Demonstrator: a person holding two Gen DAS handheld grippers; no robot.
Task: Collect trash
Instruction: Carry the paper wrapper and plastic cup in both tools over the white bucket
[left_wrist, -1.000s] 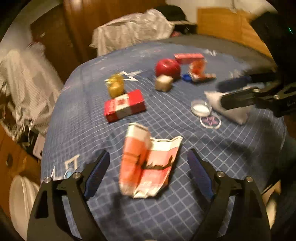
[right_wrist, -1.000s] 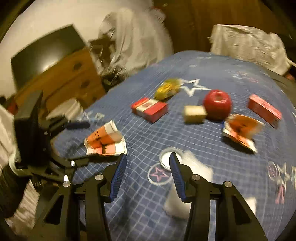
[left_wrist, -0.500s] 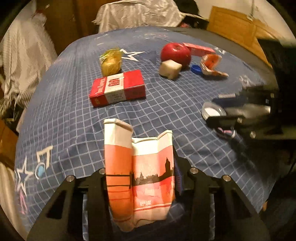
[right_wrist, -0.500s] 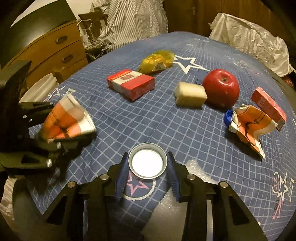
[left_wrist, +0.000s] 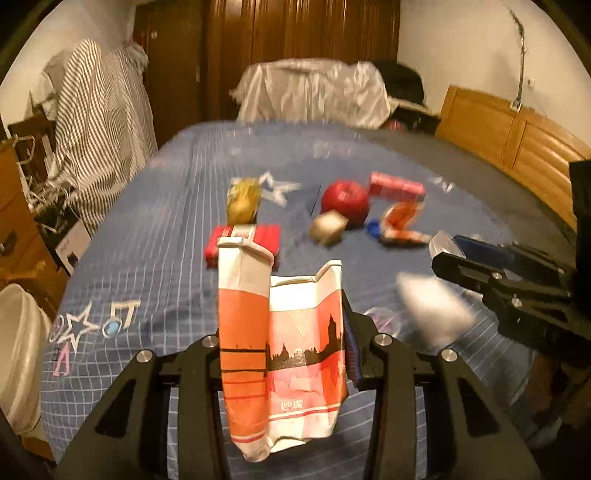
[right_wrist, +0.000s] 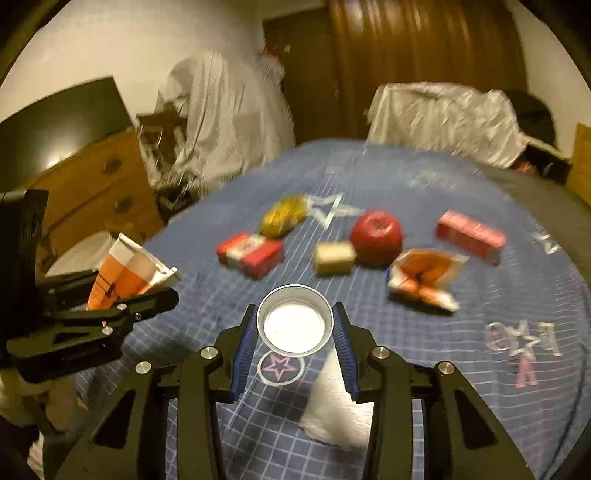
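Observation:
My left gripper (left_wrist: 282, 354) is shut on a crumpled orange and white paper bag (left_wrist: 280, 354) and holds it above the blue checked bedspread (left_wrist: 166, 229); it also shows in the right wrist view (right_wrist: 125, 277). My right gripper (right_wrist: 293, 332) is shut on a round metal lid (right_wrist: 294, 319), lifted off the bed. On the bed lie a second crumpled orange bag (right_wrist: 424, 277), a yellow wrapper (right_wrist: 282, 218), a white crumpled tissue (right_wrist: 338, 406), a blue bottle cap (left_wrist: 373, 227), a red cigarette pack (right_wrist: 251, 253) and a pink box (right_wrist: 469, 234).
A red apple (right_wrist: 376, 236) and a beige sponge block (right_wrist: 334, 256) lie mid-bed. A white bin (left_wrist: 18, 354) stands left of the bed beside a wooden dresser (right_wrist: 92, 184). Clothes hang at the far left; a covered chair (left_wrist: 314, 92) stands behind the bed.
My left gripper closed on the paper bag and lifted it. My right gripper closed on the metal lid and raised it off the bedspread. Both views tilted up.

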